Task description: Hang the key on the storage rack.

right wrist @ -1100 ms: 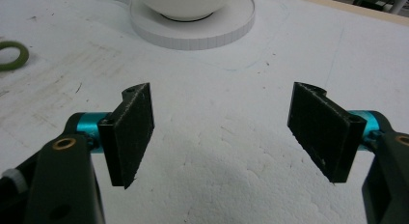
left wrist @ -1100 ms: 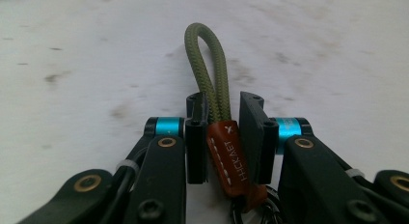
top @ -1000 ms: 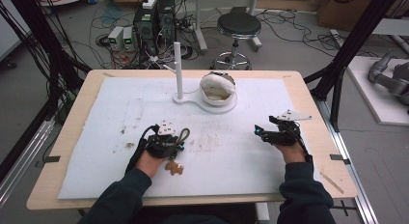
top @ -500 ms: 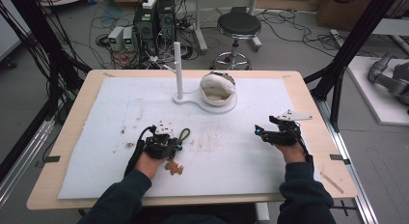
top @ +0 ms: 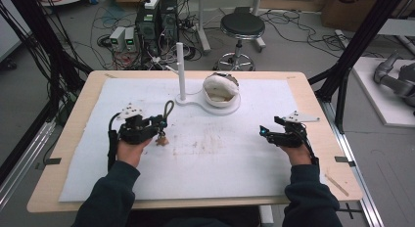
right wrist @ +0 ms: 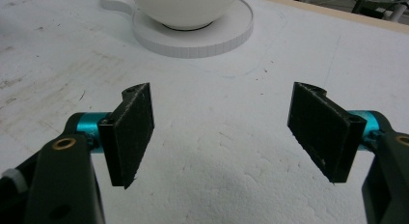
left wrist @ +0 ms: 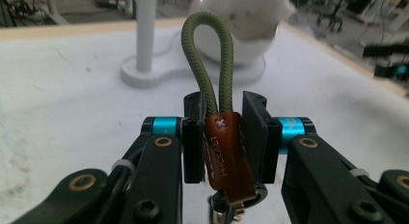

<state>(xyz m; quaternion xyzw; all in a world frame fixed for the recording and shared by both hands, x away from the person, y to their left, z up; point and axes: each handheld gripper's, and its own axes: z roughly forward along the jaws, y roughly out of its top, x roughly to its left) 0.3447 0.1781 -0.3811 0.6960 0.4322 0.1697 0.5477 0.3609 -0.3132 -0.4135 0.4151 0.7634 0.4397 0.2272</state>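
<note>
Leather-tabbed keychain (left wrist: 226, 151) sits clamped between the left gripper (left wrist: 224, 137) jaws.

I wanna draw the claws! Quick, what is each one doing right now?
Left gripper: jaws have just been closing, now shut on the keychain strap with the green cord loop.
Right gripper: open, holding nothing.

A wooden table (top: 313, 97) carries a white mat (top: 220, 153); at upper centre, a white stand (top: 193, 97) rests on it.
</note>
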